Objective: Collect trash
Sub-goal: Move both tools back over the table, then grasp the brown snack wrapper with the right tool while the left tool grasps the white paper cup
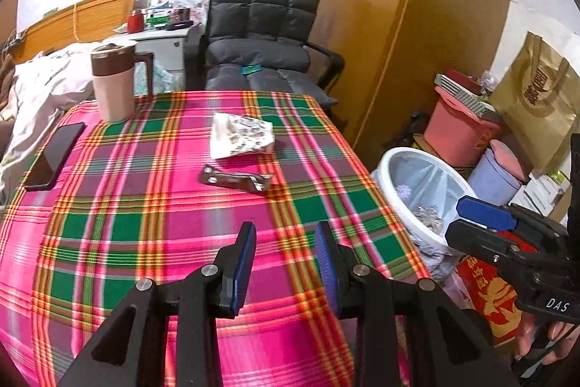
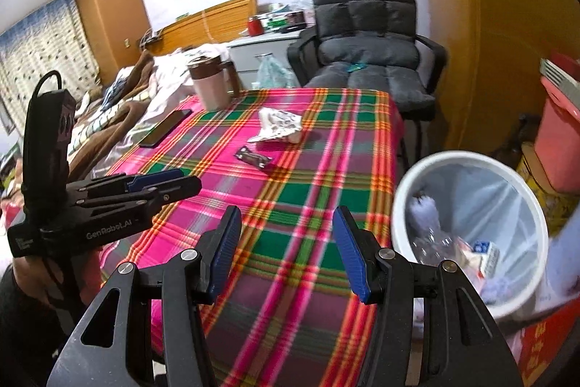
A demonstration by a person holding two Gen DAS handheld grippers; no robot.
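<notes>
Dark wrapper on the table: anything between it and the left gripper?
No. In the left wrist view only bare plaid tablecloth lies between the open left gripper and the dark wrapper.

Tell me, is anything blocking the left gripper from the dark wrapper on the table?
No, nothing visible is. Only bare plaid tablecloth lies between the open left gripper and the dark wrapper. The white crumpled wrapper sits beyond it.
</notes>
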